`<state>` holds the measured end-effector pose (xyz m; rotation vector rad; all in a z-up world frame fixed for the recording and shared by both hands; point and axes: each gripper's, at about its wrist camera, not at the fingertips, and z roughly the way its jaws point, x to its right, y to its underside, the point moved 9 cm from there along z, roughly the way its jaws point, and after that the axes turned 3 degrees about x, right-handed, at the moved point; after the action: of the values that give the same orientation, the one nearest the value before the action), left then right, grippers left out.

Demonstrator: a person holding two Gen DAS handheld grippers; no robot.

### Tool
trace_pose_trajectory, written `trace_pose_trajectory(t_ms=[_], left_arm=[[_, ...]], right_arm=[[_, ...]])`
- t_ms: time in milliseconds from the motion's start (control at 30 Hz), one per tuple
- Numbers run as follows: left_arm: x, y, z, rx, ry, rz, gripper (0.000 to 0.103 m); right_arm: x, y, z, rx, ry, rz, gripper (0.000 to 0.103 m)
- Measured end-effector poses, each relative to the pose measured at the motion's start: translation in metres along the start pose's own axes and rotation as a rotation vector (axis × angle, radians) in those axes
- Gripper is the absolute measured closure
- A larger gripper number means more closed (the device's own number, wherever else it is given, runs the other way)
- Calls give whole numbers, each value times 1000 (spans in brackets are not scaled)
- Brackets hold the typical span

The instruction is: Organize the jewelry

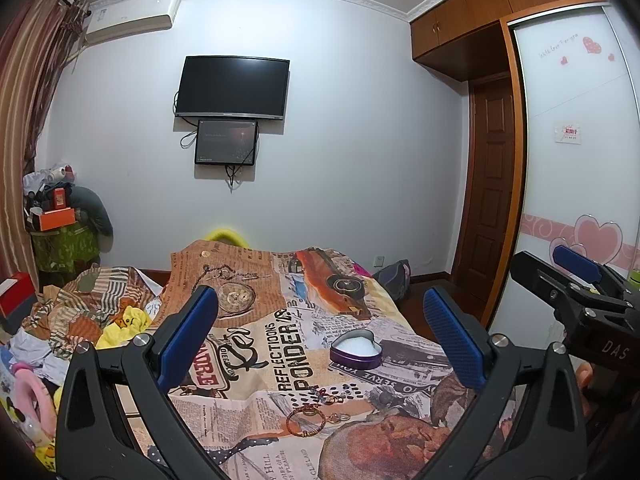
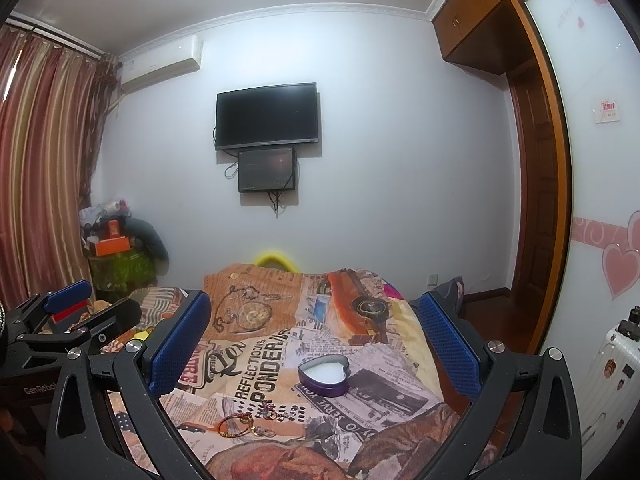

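A newspaper-print patchwork bedspread (image 1: 280,344) fills the lower centre of both views; the left gripper (image 1: 320,328) and right gripper (image 2: 316,336) hang above it, jaws spread wide, grasping nothing; the purple heart-shaped tin with white lining (image 1: 357,350) sits centre-right; below it lie an orange-gold bangle (image 1: 305,421) and small rings (image 2: 269,404).

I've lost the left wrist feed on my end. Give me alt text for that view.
The left gripper is open above a newspaper-print bedspread, with nothing between its blue pads. Ahead lie an open purple heart-shaped box with a white lining and, nearer the camera, a red-and-gold bangle beside smaller jewelry pieces. The right gripper shows at the right edge.
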<state>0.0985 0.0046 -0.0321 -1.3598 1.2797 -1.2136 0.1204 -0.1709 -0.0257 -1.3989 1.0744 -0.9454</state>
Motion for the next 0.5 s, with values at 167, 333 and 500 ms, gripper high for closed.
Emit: trace_pose_trajectory(t_ms=[167, 333, 500], left_arm=[[-1, 3, 0, 0, 1, 1, 0], [3, -7, -1, 1, -2, 2, 0], [2, -6, -1, -2, -1, -1, 0]], right_arm=[[0, -1, 0, 0, -1, 3, 0], [0, -2, 0, -1, 0, 5, 0], [2, 1, 2, -8, 1, 10, 0]])
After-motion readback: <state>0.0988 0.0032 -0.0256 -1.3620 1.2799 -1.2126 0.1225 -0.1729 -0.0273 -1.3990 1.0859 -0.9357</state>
